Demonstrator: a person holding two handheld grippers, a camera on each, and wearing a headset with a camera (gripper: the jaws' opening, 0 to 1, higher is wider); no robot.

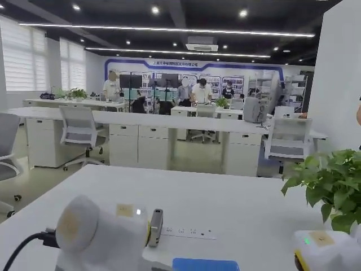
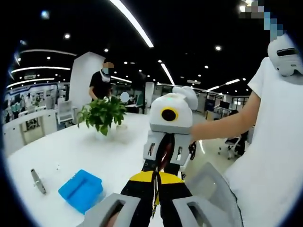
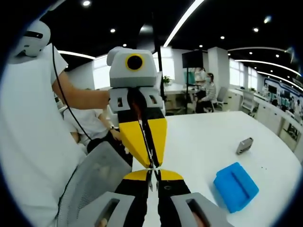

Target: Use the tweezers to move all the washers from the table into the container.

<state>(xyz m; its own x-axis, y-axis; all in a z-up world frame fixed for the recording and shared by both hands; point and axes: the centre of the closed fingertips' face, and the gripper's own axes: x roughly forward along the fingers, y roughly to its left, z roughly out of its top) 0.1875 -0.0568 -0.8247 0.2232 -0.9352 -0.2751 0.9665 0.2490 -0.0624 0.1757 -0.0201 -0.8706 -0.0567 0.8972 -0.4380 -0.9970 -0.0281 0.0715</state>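
Note:
My left gripper and right gripper point at each other, fingertips touching tip to tip above the white table. Both pairs of yellow-and-black jaws are shut, with nothing visibly held between them. The left gripper view has the right gripper facing it. The right gripper view has the left gripper facing it. The blue container lies on the table beside them, and its edge reaches the bottom of the head view. A few tiny specks past the container may be washers. No tweezers are discernible.
A small grey metal block lies beyond the container. A potted plant stands at the table's right. A socket strip is set into the tabletop. A grey chair back stands by the person holding the grippers. Desks, chairs and people fill the room behind.

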